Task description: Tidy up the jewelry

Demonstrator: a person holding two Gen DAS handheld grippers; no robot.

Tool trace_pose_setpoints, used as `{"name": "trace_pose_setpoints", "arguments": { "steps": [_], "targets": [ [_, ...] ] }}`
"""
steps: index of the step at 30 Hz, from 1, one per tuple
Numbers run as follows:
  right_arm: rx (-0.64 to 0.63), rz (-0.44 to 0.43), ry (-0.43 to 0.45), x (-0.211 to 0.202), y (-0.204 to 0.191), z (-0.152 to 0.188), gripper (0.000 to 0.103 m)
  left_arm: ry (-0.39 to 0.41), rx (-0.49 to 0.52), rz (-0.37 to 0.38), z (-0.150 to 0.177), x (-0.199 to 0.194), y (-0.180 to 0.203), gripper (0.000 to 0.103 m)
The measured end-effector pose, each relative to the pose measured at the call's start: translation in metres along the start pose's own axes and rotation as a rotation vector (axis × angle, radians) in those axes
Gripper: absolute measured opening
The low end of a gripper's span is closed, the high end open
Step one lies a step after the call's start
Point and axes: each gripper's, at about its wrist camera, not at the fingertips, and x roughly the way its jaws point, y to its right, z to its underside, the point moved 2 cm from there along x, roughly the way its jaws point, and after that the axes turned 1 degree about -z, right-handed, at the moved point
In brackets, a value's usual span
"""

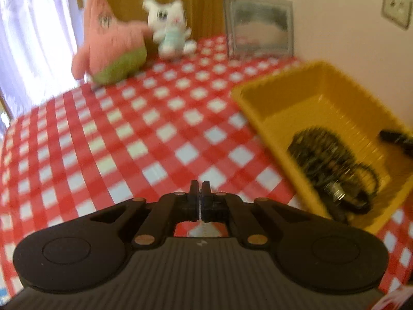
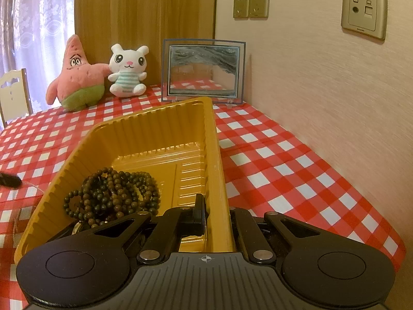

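Yellow ribbed plastic forms the tray (image 2: 144,139) on the red-checked tablecloth (image 2: 284,160), and the dark beaded bracelets (image 2: 113,193) lie heaped in its near end. Only the right wrist view shows the right gripper (image 2: 214,211) pinching the tray's right wall, one finger inside and one outside. Only the blurred left wrist view shows the left gripper (image 1: 200,188) over bare cloth left of the tray (image 1: 322,108), fingers pressed together with nothing visible between them. A pink starfish plush (image 2: 77,75), white bunny plush (image 2: 127,72) and glass frame (image 2: 204,71) stand behind.
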Motion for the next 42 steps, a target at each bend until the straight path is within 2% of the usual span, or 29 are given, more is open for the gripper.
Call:
{"name": "trace_pose_setpoints", "arguments": {
  "steps": [10, 18, 27, 35, 37, 40, 42],
  "targets": [
    [0.001, -0.004, 0.012, 0.001, -0.001, -0.004, 0.004, 0.227, 0.007, 0.011, -0.059, -0.091, -0.005, 0.001],
    [-0.006, -0.008, 0.026, 0.003, -0.004, -0.009, 0.004, 0.341, 0.025, 0.022, -0.096, -0.131, -0.002, 0.001],
    [-0.003, -0.014, 0.035, 0.001, -0.004, -0.010, 0.004, 0.439, 0.063, 0.125, -0.135, -0.157, 0.023, 0.001],
    [0.000, -0.019, 0.042, -0.001, -0.005, -0.010, 0.004, 0.453, 0.063, 0.264, -0.151, -0.143, 0.065, 0.001],
    [0.001, -0.021, 0.044, -0.001, -0.005, -0.010, 0.004, 0.426, 0.052, 0.290, -0.150, -0.131, 0.074, 0.001],
    [0.003, -0.021, 0.045, -0.001, -0.006, -0.011, 0.004, 0.344, 0.018, 0.346, -0.147, -0.103, 0.087, 0.001],
    [0.004, -0.021, 0.044, -0.001, -0.006, -0.011, 0.004, 0.292, 0.006, 0.342, -0.142, -0.082, 0.094, 0.001]
  ]
}}
